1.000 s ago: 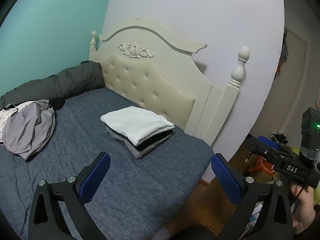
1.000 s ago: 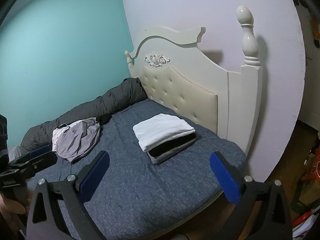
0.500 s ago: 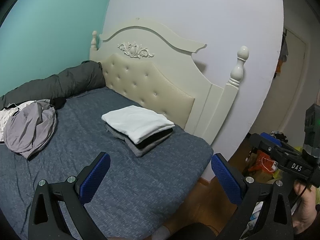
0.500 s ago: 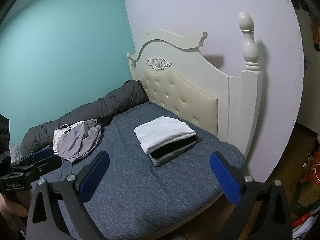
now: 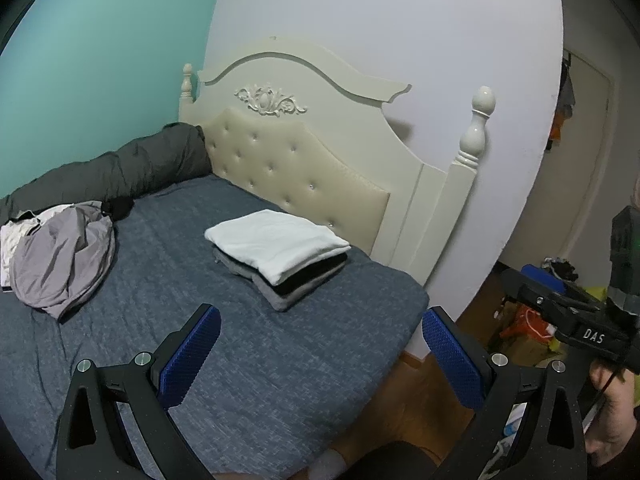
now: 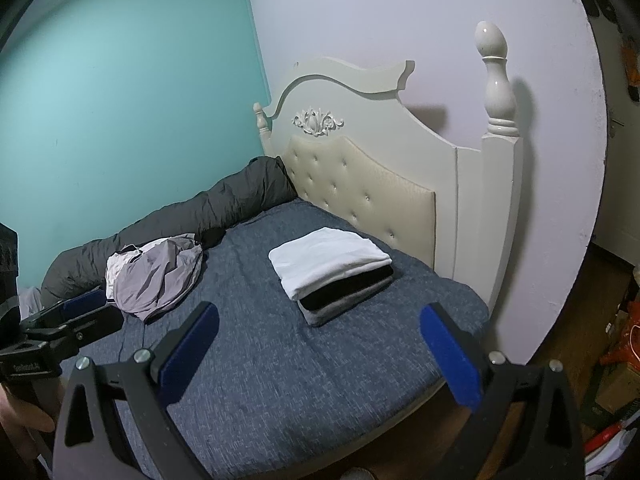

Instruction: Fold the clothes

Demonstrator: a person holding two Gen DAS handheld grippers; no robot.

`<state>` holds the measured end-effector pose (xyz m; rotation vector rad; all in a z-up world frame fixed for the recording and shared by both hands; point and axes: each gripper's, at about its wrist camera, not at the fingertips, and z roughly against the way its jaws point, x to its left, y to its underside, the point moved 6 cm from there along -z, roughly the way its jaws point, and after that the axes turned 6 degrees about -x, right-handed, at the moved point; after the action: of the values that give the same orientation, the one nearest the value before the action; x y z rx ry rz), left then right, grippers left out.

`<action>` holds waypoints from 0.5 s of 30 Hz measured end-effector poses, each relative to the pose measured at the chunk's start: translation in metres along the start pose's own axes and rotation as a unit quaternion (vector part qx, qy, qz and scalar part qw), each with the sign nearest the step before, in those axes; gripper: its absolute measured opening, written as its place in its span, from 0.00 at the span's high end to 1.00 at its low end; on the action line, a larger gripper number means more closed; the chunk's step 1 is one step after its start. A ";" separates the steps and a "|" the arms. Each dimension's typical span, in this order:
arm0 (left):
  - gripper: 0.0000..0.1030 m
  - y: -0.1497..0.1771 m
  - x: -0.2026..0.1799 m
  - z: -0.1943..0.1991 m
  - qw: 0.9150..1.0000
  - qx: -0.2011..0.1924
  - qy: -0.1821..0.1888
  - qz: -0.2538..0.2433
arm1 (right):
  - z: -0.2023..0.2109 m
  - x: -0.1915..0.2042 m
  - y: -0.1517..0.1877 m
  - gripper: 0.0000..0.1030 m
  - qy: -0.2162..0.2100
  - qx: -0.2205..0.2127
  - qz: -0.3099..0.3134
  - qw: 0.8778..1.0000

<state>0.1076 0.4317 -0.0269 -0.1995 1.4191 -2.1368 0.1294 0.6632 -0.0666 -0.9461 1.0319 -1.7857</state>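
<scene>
Blue bed (image 5: 280,360), folded stack (image 5: 280,256), crumpled grey clothes (image 5: 60,256), dark bolster (image 5: 120,168)

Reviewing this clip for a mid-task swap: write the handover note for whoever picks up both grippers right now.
Left gripper: open, empty, above the bed's near edge.
Right gripper: open, empty, likewise.
Done: folded stack, white on top, black and grey beneath, on the bed near the headboard.
Left: crumpled grey and white clothes by the dark rolled duvet, unfolded.
</scene>
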 end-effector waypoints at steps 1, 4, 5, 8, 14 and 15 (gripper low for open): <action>0.00 0.000 0.000 0.000 1.000 -0.001 0.001 0.000 | 0.000 0.000 0.000 0.02 0.000 0.000 0.000 1.000; 0.00 0.000 -0.002 0.001 1.000 -0.003 0.002 -0.001 | 0.001 0.001 0.001 0.02 0.001 -0.001 0.002 1.000; 0.00 0.000 -0.003 0.002 1.000 -0.003 0.002 -0.001 | 0.001 0.001 0.002 0.02 0.001 0.000 0.002 1.000; 0.00 0.000 -0.002 0.003 1.000 -0.004 0.002 -0.002 | 0.000 0.001 0.003 0.02 0.001 0.002 0.004 1.000; 0.00 0.001 -0.001 0.005 1.000 -0.007 -0.001 -0.004 | 0.001 0.001 0.006 0.02 0.003 0.003 0.005 1.000; 0.00 0.001 -0.001 0.005 1.000 -0.008 -0.001 -0.004 | 0.001 0.001 0.006 0.02 0.004 0.003 0.005 1.000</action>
<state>0.1111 0.4281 -0.0250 -0.2142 1.4359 -2.1318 0.1314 0.6603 -0.0720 -0.9293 1.0341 -1.7838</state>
